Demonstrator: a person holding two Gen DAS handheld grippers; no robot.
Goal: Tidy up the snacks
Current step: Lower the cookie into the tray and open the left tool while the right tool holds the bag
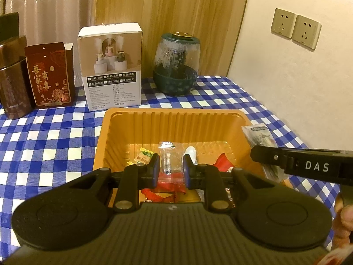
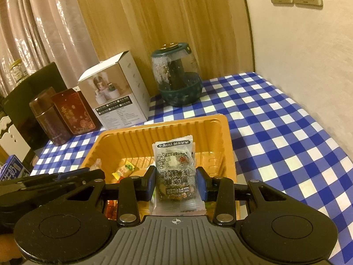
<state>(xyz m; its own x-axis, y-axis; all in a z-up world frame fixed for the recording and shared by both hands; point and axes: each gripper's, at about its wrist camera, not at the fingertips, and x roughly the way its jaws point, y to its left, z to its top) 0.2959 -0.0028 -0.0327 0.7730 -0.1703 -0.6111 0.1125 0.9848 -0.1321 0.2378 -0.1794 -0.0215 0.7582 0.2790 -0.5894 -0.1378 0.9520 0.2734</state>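
**Two snacks poised over the orange tray**

The left claw point(image 1: 171, 172) grips a clear-wrapped candy point(image 1: 169, 160); the right claw point(image 2: 178, 182) is clamped on a dark sesame-bar packet point(image 2: 175, 174). Both hang above the ribbed orange tray point(image 2: 136, 137), where a yellow candy point(image 1: 144, 154) and red wrappers point(image 1: 222, 163) already lie. Best to lower each into a bare patch, then release one at a time, keeping the claws apart. The worktop wears a blue-checked cloth point(image 1: 55, 137); a humidifier box point(image 1: 110, 66), glass jar point(image 1: 176, 64), wood panel and wall sockets point(image 1: 295, 27) stand behind.
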